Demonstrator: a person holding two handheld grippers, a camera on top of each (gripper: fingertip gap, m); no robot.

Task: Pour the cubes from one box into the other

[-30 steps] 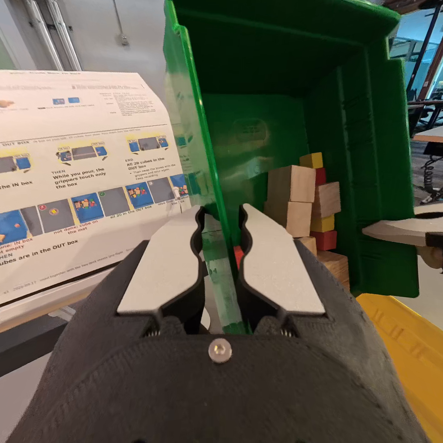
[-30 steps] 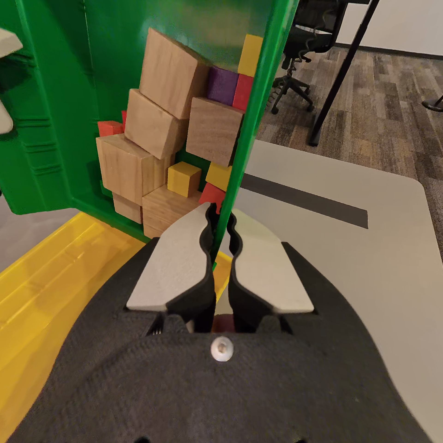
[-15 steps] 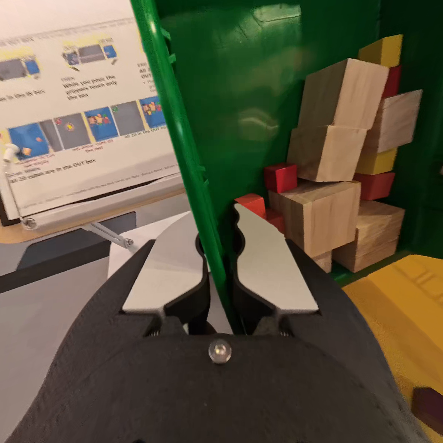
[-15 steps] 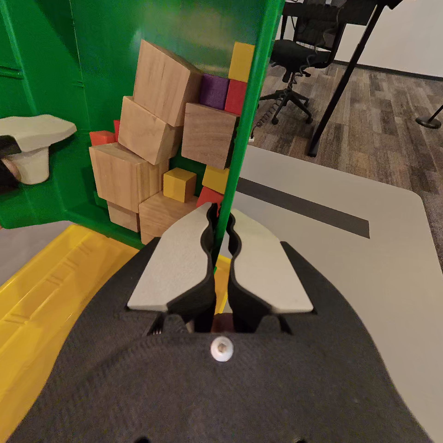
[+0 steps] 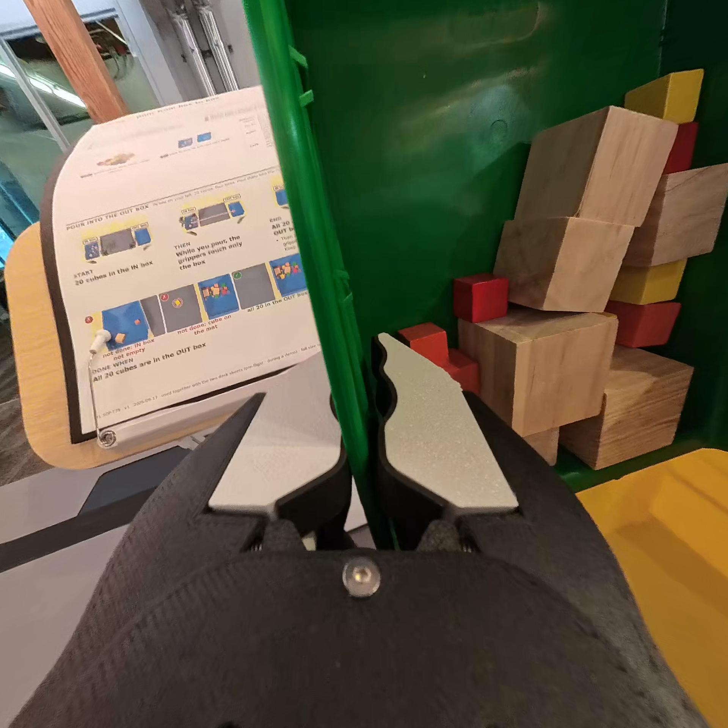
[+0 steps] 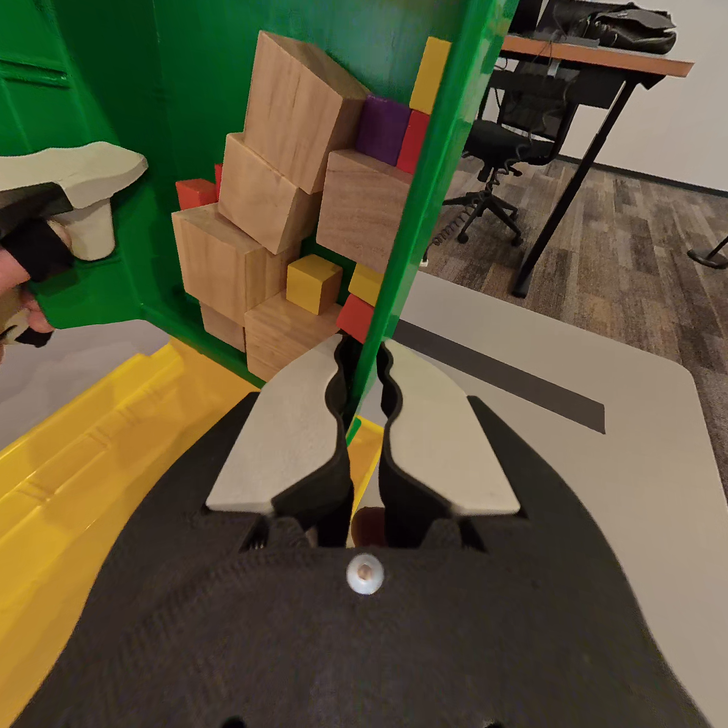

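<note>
The green box [image 5: 413, 177] is tipped on its side above the yellow box [image 5: 662, 551]. Both grippers hold it by opposite walls. My left gripper [image 5: 354, 354] is shut on its left wall. My right gripper [image 6: 360, 346] is shut on its right wall [image 6: 433, 197]. Several wooden cubes [image 5: 539, 366] and small red [image 5: 478, 297], yellow [image 6: 313, 283] and purple [image 6: 382, 126] cubes are piled against the green box's lower wall, at its open mouth. The yellow box [image 6: 78, 453] lies right under the mouth. The left gripper's fingers [image 6: 75, 173] show at the left in the right wrist view.
A printed instruction sheet [image 5: 177, 268] stands on a stand at the left. The grey table [image 6: 591, 492] has a dark strip [image 6: 500, 378]. A desk [image 6: 591, 59] and an office chair [image 6: 500, 157] stand beyond on the wood-pattern floor.
The green box has tipped further and come lower over the yellow box. The cube pile has slid toward the mouth. Both grippers keep their hold.
</note>
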